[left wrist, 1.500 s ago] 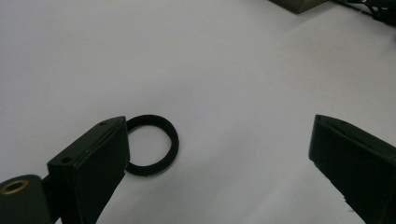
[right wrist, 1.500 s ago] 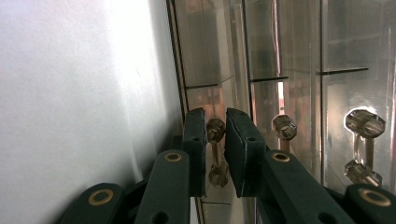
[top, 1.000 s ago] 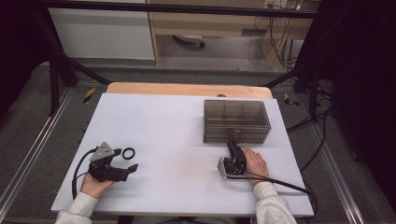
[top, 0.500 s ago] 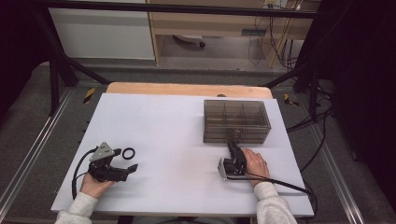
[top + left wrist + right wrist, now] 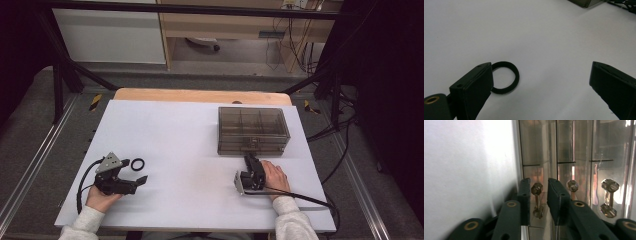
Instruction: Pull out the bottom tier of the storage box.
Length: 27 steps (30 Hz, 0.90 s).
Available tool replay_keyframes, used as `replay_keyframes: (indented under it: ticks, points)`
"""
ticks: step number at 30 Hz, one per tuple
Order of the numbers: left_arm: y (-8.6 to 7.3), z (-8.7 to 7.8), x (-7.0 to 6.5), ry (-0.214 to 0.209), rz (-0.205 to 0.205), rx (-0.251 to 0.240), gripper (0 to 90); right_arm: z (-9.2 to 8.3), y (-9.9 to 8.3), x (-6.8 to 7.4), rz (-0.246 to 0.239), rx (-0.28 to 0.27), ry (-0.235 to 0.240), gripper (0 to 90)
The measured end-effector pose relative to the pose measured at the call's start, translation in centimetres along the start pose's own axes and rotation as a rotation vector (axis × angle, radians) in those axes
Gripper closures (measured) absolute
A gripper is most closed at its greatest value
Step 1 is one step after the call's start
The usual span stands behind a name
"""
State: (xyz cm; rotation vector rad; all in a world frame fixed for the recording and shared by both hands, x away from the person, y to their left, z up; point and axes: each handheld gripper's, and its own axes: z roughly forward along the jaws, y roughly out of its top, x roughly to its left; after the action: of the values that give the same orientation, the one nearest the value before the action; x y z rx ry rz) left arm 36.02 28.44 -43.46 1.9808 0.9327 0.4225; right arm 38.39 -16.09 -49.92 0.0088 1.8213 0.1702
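Note:
A smoky see-through compartment box (image 5: 252,130) stands shut on the right half of the white table (image 5: 185,125). My right gripper (image 5: 248,159) lies at its front wall, pointing at it. In the right gripper view the box (image 5: 574,152) is close ahead, and the right gripper (image 5: 539,181) has a small metal latch piece (image 5: 537,188) between its jaws. The jaws have just been opening, and their pads stand clear of the piece. A black ring (image 5: 138,163) lies flat at the left. My left gripper (image 5: 133,170) is open beside the ring (image 5: 505,77), whose edge touches one jaw.
A wooden strip (image 5: 200,95) runs along the table's far edge. Black cables (image 5: 300,197) trail from the right gripper over the table's right front corner. Metal rails (image 5: 30,165) flank the table on both sides.

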Motion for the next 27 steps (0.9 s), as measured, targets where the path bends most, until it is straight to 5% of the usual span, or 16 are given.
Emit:
replay_keyframes:
  ticks: [12,27]
  points:
    - [0.01,0.04,-0.03,-0.002,0.000,0.000,4.9,0.38,-0.30,-0.56,0.027,0.002,0.018,63.2]
    - [0.00,0.07,-0.03,-0.004,0.002,0.001,4.9,0.59,-0.34,-0.54,-0.018,0.001,0.021,67.8]
